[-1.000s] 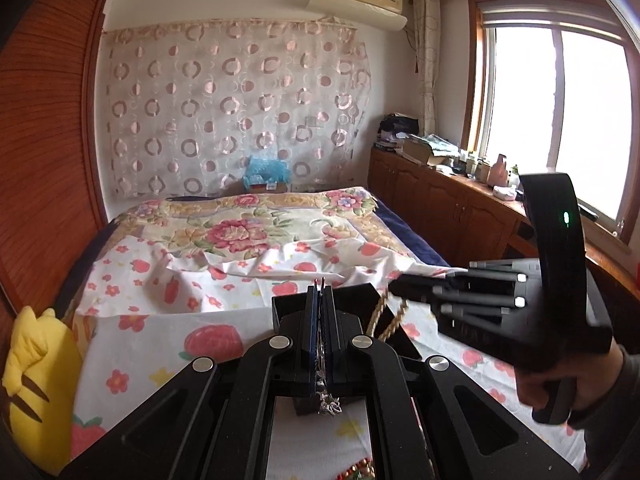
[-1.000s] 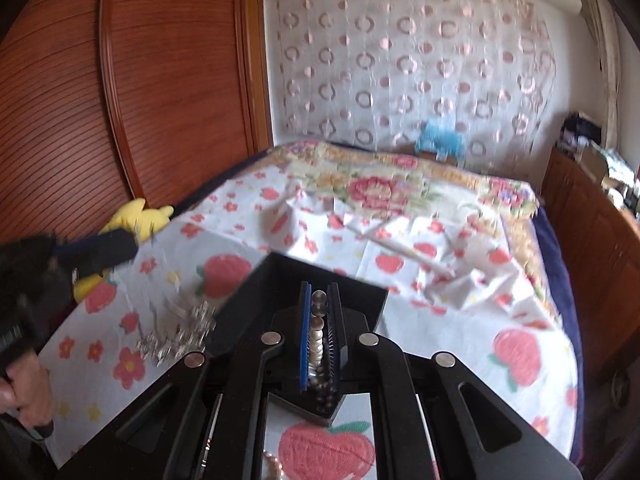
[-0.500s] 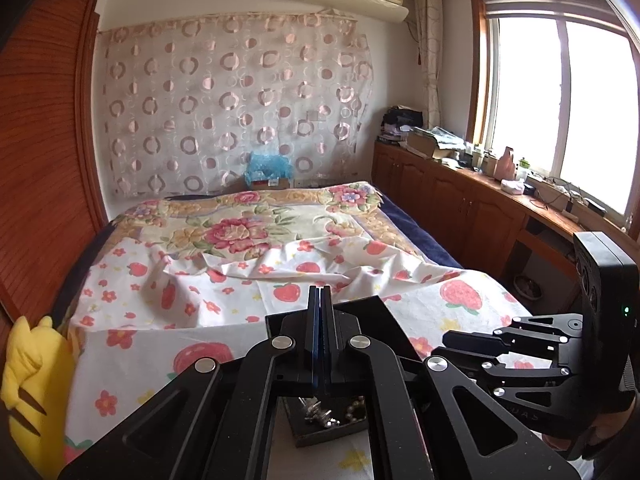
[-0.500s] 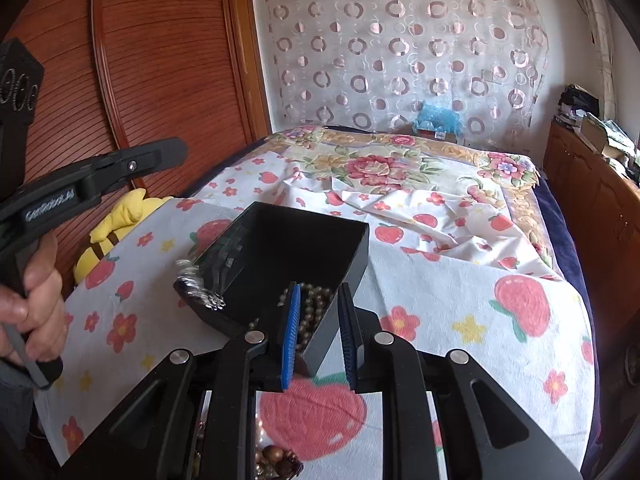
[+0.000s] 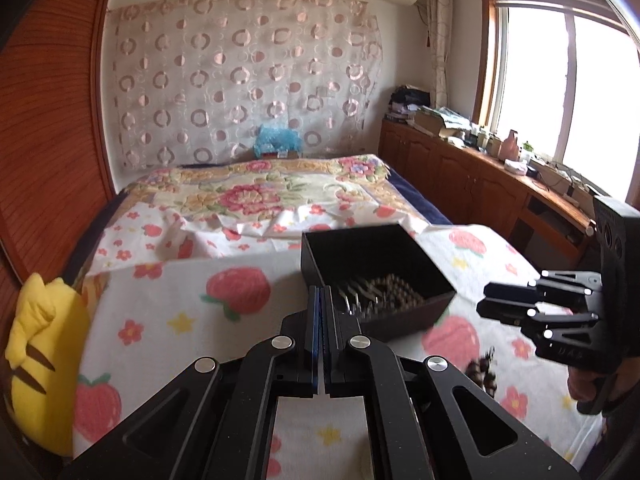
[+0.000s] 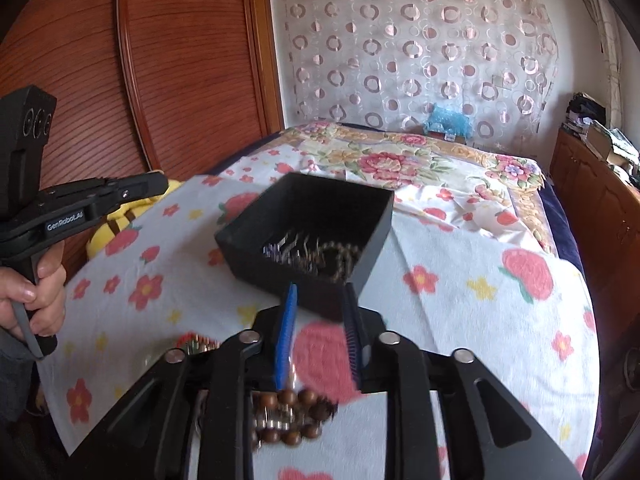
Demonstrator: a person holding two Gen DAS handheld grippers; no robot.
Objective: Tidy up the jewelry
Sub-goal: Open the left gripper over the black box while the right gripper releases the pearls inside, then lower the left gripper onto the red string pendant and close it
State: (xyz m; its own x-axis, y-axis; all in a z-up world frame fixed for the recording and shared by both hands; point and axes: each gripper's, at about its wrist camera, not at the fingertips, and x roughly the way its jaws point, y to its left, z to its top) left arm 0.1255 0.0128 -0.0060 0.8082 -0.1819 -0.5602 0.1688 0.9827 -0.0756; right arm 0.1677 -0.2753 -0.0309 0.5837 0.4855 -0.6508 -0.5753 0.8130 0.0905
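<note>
A black open box (image 5: 408, 256) (image 6: 376, 216) sits on the strawberry-print cloth, holding a silver chain (image 6: 286, 250) and a string of dark beads (image 6: 340, 254). My left gripper (image 5: 322, 300) is shut with nothing between its pads, just left of the box's near corner. My right gripper (image 6: 318, 300) has drawn back in front of the box; its jaws are opening and nothing is between them. A brown wooden bead bracelet (image 6: 292, 416) lies on the cloth under the right gripper. It also shows, blurred, as the brown bracelet (image 5: 484, 372) in the left wrist view.
A red and gold bracelet (image 6: 196, 342) lies near the cloth's front. A yellow plush toy (image 5: 44, 364) leans at the bed's left edge. A wooden cabinet (image 5: 472, 176) with clutter runs along the right under the window. A wooden wardrobe (image 6: 132, 80) stands left.
Both grippers pulled back from the box. The silver chain left the left gripper and the beads left the right gripper; both now lie in the box. The right jaws have opened.
</note>
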